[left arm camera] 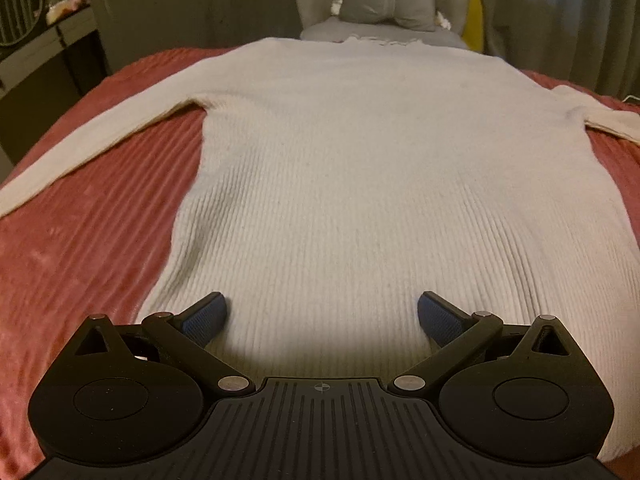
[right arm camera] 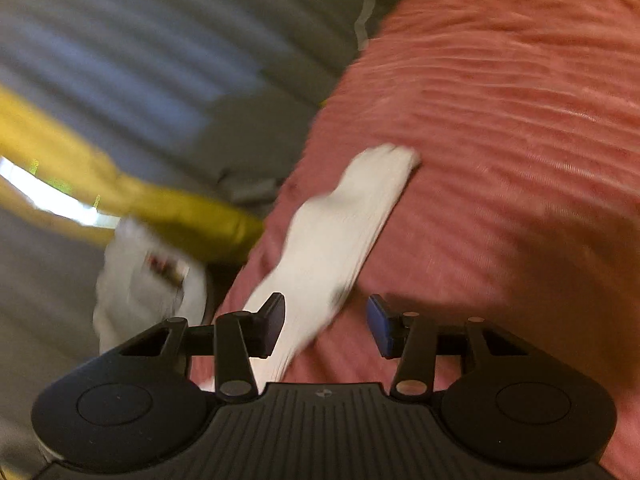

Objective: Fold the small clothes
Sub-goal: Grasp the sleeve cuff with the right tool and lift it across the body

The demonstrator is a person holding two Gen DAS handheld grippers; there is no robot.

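Note:
A cream ribbed sweater [left arm camera: 340, 160] lies flat on a pink bedspread [left arm camera: 100, 220], hem nearest me and both sleeves spread sideways. My left gripper [left arm camera: 322, 304] hovers just above the hem, jaws wide open with nothing between the blue pads. The right wrist view is blurred. There my right gripper [right arm camera: 326, 308] stands partly open above the end of a white sleeve [right arm camera: 340, 232] lying on the bedspread [right arm camera: 500, 160]. The sleeve runs under its left finger [right arm camera: 272, 320]; the pads do not press on it.
Beyond the bed's far edge stands a grey chair with a bow-shaped cushion [left arm camera: 386, 4], beside it something yellow [left arm camera: 474, 12] and grey curtains. A dark desk [left arm camera: 48, 48] is at the left. Off the bed's edge in the right view are yellow fabric [right arm camera: 180, 208] and a white object [right arm camera: 140, 280].

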